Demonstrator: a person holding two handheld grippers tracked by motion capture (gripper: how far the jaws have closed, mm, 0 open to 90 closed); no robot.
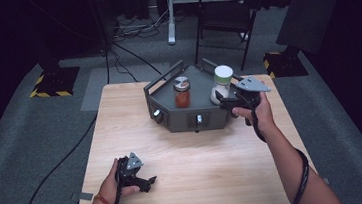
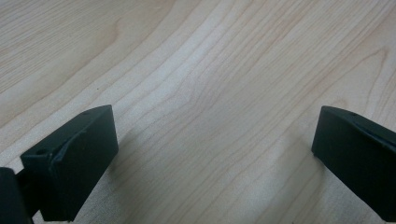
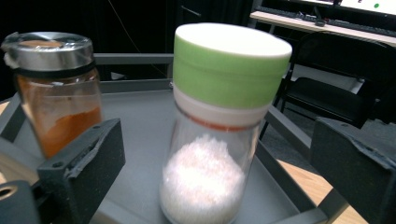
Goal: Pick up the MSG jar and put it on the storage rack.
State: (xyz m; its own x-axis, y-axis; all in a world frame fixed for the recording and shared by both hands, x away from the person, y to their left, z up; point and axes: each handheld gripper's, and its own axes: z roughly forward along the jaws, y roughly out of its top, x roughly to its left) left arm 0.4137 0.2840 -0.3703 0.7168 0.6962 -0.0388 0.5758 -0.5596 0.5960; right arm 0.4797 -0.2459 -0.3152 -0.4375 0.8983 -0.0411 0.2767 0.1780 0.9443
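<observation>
**Jaws spread around the salt jar on the grey rack**

My right gripper [image 3: 212,154] is standing with its fingers [image 3: 84,163] spread wide, one on each side of the green-lidded salt jar [image 3: 219,135], and neither pad is touching the glass. In the right gripper view the jar is sitting upright on the grey rack [image 3: 135,116], between my jaws but free of them, with the red spice jar [image 3: 56,93] standing apart to its left.

From the high view, my right gripper [image 1: 229,102] is hanging at the rack's [image 1: 170,118] right end, just beside the salt jar [image 1: 221,85], my hand wrapped around its handle. The red spice jar [image 1: 182,93] is standing near the rack's middle. My left gripper [image 1: 144,181] is resting low on the wooden table [image 1: 201,180], well apart from the rack.

In the left gripper view, my left fingers [image 2: 79,158] are also standing wide open over bare table [image 2: 210,93], pinching nothing.

I judge the step in hand to be a placing or taking of the salt jar. To do it well, I am keeping the jaws level and clear of the glass, moving straight along their own line so neither pad is nudging the tall jar over, and staying off the rack's rail.
</observation>
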